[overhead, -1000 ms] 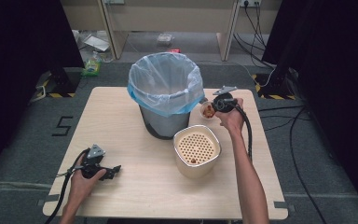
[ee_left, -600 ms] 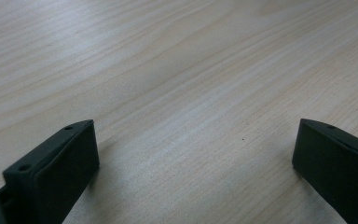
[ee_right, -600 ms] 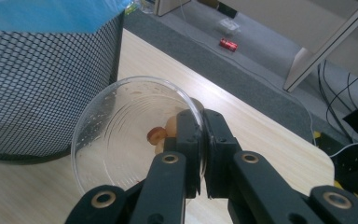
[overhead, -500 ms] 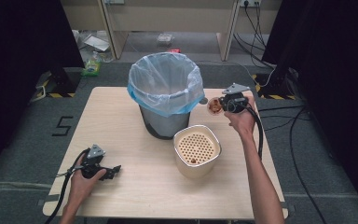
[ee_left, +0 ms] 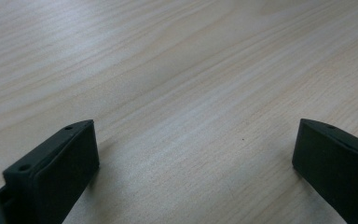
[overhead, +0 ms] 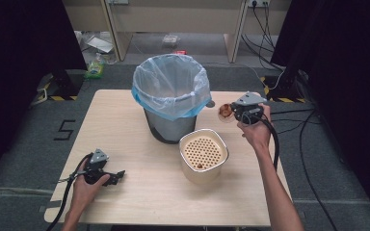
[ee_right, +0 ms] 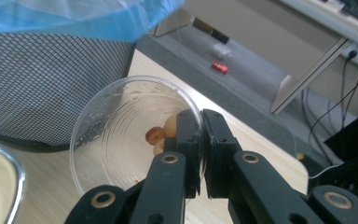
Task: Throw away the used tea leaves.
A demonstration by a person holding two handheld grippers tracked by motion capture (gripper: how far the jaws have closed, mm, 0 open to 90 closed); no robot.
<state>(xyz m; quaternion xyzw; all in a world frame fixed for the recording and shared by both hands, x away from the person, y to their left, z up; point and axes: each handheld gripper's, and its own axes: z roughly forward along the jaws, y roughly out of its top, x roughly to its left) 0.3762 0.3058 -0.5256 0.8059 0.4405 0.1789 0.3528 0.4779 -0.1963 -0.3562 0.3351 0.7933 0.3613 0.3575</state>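
Currently the right tool (overhead: 234, 111) is held up off the table (overhead: 139, 207) at its far right side, just beside the bin (overhead: 171, 98). Its jaws are clamped on the rim of a clear plastic cup (overhead: 225, 111). In the right gripper view the same right tool (ee_right: 202, 135) pinches the cup wall between its two black jaws, one jaw inside the rim and one outside. The clear plastic cup (ee_right: 121, 135) lies tipped on its side, with its mouth facing the camera. A few small brown and tan food scraps (ee_right: 161, 136) sit inside the cup, close against the inner jaw.

The bin is a dark mesh basket lined with a pale blue plastic bag (overhead: 171, 82) folded over its rim. It stands toward the far middle of the table. In the right gripper view the mesh wall of the bin (ee_right: 42, 79) stands just behind the cup, with the bag's edge above it. Whether cup and bin touch I cannot tell.

A cream square container (overhead: 203, 154) with a perforated insert stands on the table in front of the bin, to the near side of the right hand. A few brown bits lie on the insert.

The left tool (overhead: 118, 175) rests low on the table at its near left corner, held by the left hand (overhead: 87, 185). In the left gripper view its jaws stand wide apart over bare wood, with nothing between them.
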